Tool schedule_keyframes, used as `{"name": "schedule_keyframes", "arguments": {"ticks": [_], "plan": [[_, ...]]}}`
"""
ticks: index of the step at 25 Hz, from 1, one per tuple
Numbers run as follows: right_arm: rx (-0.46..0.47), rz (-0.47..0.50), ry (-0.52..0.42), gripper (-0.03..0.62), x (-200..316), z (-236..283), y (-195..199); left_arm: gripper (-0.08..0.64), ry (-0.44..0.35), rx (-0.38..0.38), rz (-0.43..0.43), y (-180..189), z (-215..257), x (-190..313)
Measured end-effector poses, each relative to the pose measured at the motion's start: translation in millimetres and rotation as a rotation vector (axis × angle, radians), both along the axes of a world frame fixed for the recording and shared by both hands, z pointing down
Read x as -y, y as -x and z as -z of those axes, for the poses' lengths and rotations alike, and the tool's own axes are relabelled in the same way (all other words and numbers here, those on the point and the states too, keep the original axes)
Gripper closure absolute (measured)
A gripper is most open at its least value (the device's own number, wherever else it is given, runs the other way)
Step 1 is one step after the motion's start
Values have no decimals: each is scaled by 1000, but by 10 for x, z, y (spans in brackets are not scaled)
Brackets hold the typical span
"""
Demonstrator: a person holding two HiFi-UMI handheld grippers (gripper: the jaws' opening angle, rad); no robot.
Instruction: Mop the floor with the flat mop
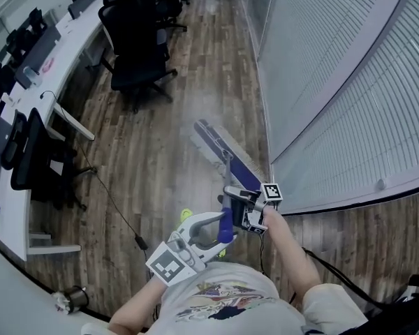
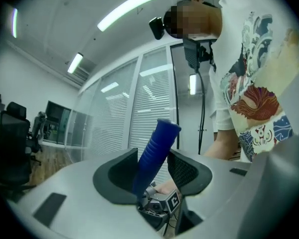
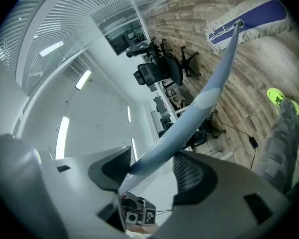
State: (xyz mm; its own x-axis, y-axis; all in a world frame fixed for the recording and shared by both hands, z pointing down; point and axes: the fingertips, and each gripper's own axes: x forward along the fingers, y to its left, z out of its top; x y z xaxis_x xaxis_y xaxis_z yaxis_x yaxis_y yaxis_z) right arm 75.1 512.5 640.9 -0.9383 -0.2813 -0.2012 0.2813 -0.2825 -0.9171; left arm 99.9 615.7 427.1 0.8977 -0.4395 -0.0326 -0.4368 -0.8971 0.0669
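Wood floor [image 1: 174,82] looks barely started: flat mop [image 1: 216,145] set beside the glass wall [image 1: 335,68], handle [image 1: 228,176] clamped by left gripper [image 2: 154,169] and right gripper [image 3: 150,173].

light: bright, ceiling strip lights [image 2: 127,9] | shadows: soft | edges: fisheye-warped, dark vignette

Head view looks steeply down; each gripper view sits close behind its jaws; all share the mop handle [image 1: 225,223].

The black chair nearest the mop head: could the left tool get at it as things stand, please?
Probably not: the left tool clamps the blue grip, and the chair stands beyond the mop head.
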Motion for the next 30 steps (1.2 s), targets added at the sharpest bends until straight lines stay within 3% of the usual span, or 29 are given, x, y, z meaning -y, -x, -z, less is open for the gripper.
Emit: {"name": "schedule_keyframes", "arguments": {"ticks": [7,13,17,21,25,30], "plan": [[-19,78,-26,334,660,-49,345,397,18,148,-20,379,-268,617],[-36,48,5,334,1454,-10,573,397,4,90,-13,631,-152,1450],[-52,68,3,334,1959,9,800,397,-4,2,21,874,-38,1997],[-87,106,4,334,2403,-60,1000,397,-10,82,18,1101,-163,2428],[-103,120,-5,334,2881,-84,1191,399,-14,60,73,1308,-159,2920],[-137,202,-15,334,3305,-260,1294,402,-22,133,77,1393,-297,3337]]}}
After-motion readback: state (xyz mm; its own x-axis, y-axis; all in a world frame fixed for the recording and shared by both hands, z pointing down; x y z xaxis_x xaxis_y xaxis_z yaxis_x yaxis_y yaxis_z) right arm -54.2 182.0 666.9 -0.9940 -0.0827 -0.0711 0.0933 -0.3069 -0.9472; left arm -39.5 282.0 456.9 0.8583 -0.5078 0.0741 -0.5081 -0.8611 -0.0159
